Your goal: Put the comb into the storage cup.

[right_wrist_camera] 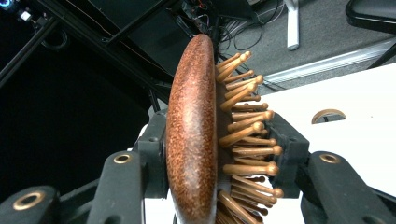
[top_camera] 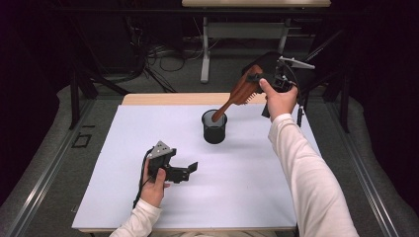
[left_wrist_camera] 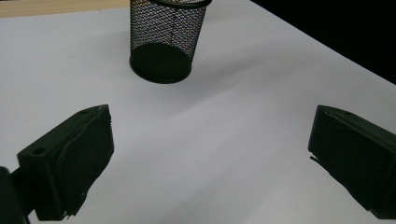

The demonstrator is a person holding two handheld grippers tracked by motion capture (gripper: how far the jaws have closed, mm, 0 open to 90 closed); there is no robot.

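Lying under everything: white table. Standing near its far middle: black wire-mesh pen cup, taking only the handle tip of a wooden paddle hairbrush, otherwise looking bare inside. Pinching the brush head, back against one jaw and pegs against the other: right gripper. Probably stiff, light, smooth-backed; gripping across the head seeming secure. Resting spread apart, holding nothing: left gripper.

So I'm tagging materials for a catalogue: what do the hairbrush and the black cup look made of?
The hairbrush looks like wood: a reddish-brown, speckled, smoothly polished back with a soft sheen, and lighter pins with rounded tips that seem wooden too. The black cup looks like metal wire mesh with a matt black finish; you can see through its fine grid wall to a solid dark base.
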